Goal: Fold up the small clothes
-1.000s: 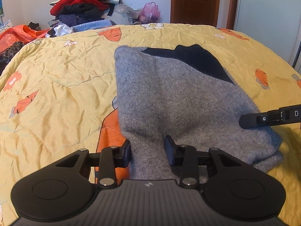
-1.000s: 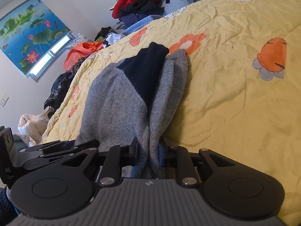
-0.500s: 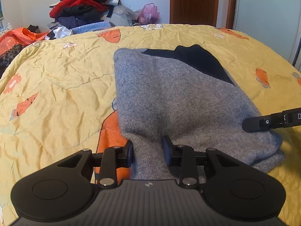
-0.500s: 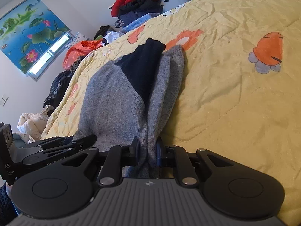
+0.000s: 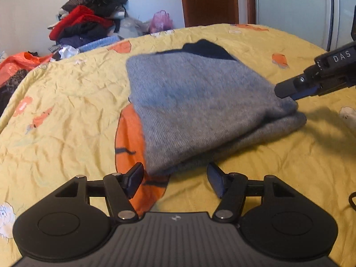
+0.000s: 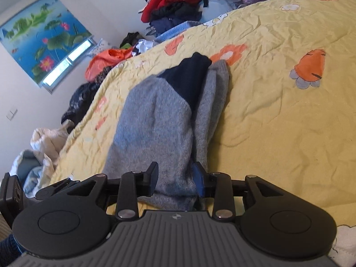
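Observation:
A grey knit sweater with a navy part lies folded over itself on the yellow quilt. My left gripper is open just in front of the sweater's near edge, holding nothing. My right gripper is part open, with the sweater's near edge between its spread fingers; from the left wrist view its fingers reach the sweater's right corner. The sweater also shows in the right wrist view.
A heap of red, black and blue clothes is piled at the bed's far end. Orange cloth lies at the far left. A wooden door and a wardrobe stand behind. More clothes lie beside the bed.
My left gripper has opened, let go of the sweater and drawn back from it. My right gripper's fingers have spread apart around the sweater's edge. The lifted edge now lies folded on the sweater.

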{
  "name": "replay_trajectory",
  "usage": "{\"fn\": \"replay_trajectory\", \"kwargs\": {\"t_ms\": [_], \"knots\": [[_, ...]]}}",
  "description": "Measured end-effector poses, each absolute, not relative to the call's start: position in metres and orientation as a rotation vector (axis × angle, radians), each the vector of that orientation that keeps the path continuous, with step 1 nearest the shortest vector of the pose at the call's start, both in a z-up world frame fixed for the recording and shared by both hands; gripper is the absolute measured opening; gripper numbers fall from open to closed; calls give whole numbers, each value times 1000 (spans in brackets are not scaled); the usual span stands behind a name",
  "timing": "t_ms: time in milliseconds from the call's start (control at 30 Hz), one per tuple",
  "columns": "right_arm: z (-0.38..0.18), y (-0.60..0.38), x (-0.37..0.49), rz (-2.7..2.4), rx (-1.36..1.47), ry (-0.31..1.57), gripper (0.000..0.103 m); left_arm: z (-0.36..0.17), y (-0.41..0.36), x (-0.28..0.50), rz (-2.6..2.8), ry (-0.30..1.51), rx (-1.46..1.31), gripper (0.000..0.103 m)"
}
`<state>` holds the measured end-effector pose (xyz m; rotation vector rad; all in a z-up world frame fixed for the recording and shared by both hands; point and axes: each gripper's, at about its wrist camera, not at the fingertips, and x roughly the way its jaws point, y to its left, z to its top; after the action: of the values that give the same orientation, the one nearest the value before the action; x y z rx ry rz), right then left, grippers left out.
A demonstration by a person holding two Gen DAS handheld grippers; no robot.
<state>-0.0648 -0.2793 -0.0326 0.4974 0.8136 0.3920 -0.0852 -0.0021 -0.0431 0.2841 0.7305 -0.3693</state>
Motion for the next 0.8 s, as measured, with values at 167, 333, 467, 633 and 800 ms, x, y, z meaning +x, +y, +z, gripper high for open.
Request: {"fn": "replay_trajectory", "kwargs": {"t_ms": [167,333,467,633,800], "knots": [[-30,-265,-63,402,413,838,42,-41,2,-78,-338,721,270,63],[-32,-259,-56,395,381,856,42,-42,6,-61,-331,736,206,31],[-39,-254,-50,407,365,915,16,-34,11,-64,-311,726,177,12],[-33,-257,-69,432,383,906,16,-42,28,-61,-313,782,128,10],[-32,-260,-73,451,408,916,28,-27,42,-76,-419,783,85,10]]}}
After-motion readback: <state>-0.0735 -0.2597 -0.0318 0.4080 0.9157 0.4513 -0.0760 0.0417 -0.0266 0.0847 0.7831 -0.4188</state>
